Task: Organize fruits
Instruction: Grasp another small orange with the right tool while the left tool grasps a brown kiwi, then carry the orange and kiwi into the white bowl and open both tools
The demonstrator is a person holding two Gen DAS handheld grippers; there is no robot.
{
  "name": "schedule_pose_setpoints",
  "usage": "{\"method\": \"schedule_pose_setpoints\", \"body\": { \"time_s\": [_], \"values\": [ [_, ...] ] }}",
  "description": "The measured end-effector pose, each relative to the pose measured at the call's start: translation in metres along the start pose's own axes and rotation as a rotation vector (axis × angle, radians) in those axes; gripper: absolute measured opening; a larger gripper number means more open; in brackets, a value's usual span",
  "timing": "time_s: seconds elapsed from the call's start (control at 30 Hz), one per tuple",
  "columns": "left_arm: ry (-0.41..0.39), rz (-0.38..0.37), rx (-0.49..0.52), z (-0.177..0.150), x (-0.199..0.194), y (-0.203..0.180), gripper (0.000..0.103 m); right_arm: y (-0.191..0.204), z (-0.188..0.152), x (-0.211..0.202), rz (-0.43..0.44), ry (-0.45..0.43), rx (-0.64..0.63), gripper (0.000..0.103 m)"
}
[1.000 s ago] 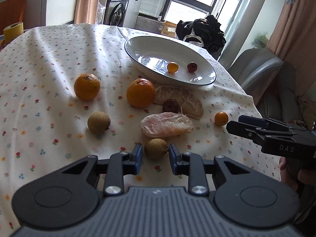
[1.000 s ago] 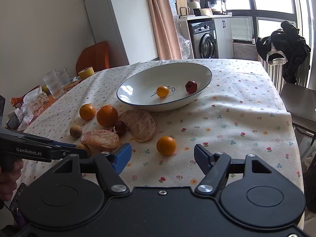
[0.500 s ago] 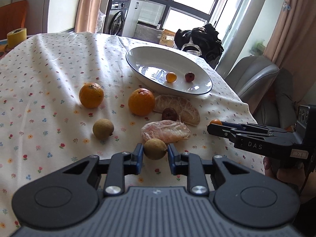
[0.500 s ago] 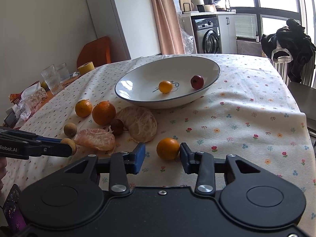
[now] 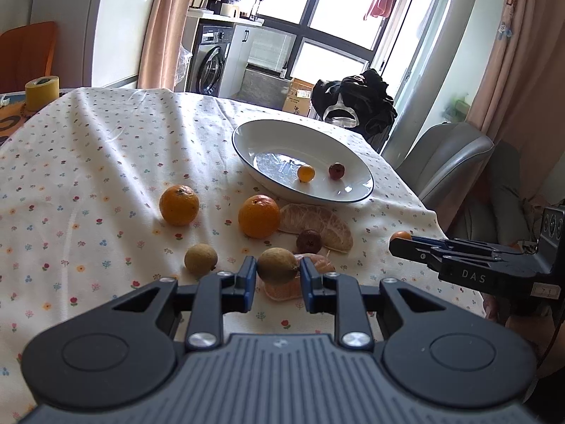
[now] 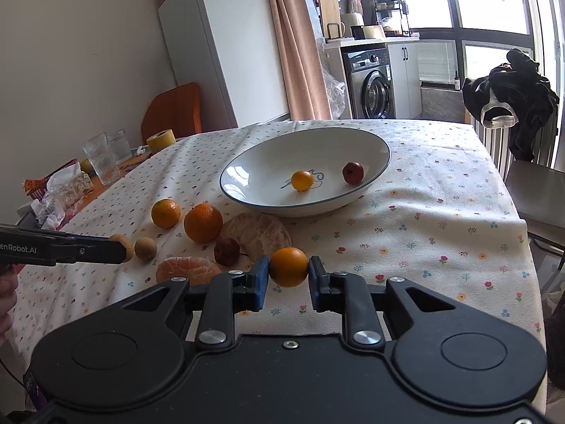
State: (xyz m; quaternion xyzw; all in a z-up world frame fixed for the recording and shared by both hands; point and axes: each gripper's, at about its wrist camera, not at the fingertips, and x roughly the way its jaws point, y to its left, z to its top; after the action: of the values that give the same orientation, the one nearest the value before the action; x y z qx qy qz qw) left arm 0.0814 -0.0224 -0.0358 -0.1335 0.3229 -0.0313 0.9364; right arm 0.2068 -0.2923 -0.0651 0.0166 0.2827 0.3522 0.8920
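The left gripper (image 5: 276,271) is closed on a brown longan (image 5: 276,265), lifted clear of the floral tablecloth (image 5: 88,162). The right gripper (image 6: 289,271) pinches a small orange kumquat (image 6: 289,266). The white bowl (image 6: 243,196), already holding a kumquat and a red fruit, lies ahead of both, far and to the right of the left gripper; the right looks nearer. Readable lettering: "DAS" on the right gripper, "enRobot.AI" on the left.

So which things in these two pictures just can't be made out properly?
- Peeled orange segments: left wrist view, mostly hidden behind the left tool and its brown fruit.
- Printed mark in the white bowl: right wrist view, partly covered by a small orange fruit.
- Left tool's label: right wrist view, cut off by the edge.
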Motion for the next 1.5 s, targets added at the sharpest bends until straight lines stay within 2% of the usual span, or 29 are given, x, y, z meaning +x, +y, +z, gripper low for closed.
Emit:
{"method": "schedule_pose_setpoints", "body": {
  "time_s": [0.6, 1.5],
  "values": [
    [-0.053, -0.012, 0.020, 0.019, -0.001, -0.006, 0.025, 0.001, 0.020, -0.012, 0.004, -0.080, -0.005, 0.022],
    [-0.041, -0.044, 0.073, 0.073, 0.051, -0.016, 0.025, -0.011, 0.053, 0.013, -0.012, -0.089, 0.004, 0.022]
  ]
}}
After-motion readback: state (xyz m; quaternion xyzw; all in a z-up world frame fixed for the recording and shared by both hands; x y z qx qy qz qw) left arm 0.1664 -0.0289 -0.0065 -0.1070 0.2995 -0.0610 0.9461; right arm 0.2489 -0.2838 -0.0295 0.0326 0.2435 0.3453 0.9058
